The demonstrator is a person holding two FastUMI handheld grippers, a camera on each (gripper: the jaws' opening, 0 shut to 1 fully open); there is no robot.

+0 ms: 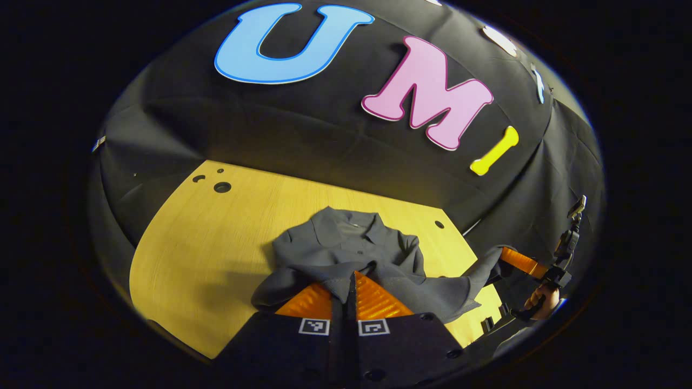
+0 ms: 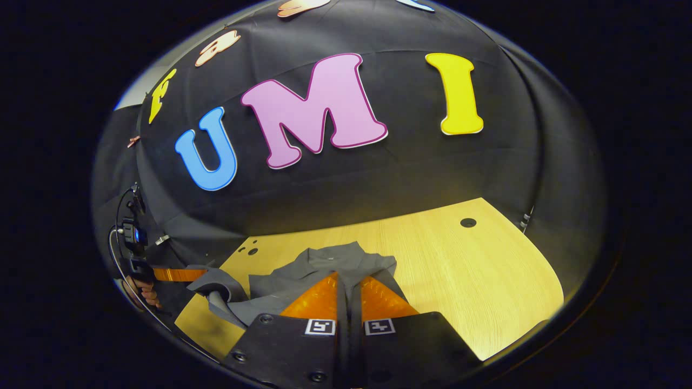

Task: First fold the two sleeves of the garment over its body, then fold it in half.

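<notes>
- Garment [image 1: 346, 243]: dark grey shirt with collar and buttons, lying on the table [image 1: 216, 243]. Collar end is far, hem end is near, toward the grippers.
- Left gripper [image 1: 352, 278]: jaws together, clamped on the near edge of the shirt. Fabric runs up between the two fingers and drapes over their tips.
- In the left gripper view the shirt body spreads beyond the fingers; a fold of cloth stretches to the right, lifted off the table.
- Right gripper [image 1: 500, 259] seen at far right of the left gripper view, with a hand [image 1: 543, 300] on its handle; the stretched cloth ends at its fingers.
- Right gripper [image 2: 348, 281] in its own view: jaws together, clamped on shirt cloth, a thin grey strip pinched between the fingers. Collar [image 2: 330, 254] lies just beyond the tips.
- In the right gripper view the left gripper [image 2: 197, 276] shows at left, a hand [image 2: 141, 289] behind it, grey cloth bunched at its tips and hanging down.
- Both grips hold the near edge raised; far part of the shirt rests flat.
- Table: pale yellow wood grain with a few round dark holes near its far corners [image 2: 468, 222].
- Room: black cloth wall [image 2: 432, 173] behind and around the table; a small camera mount [image 1: 573, 216] at right in the left gripper view.
</notes>
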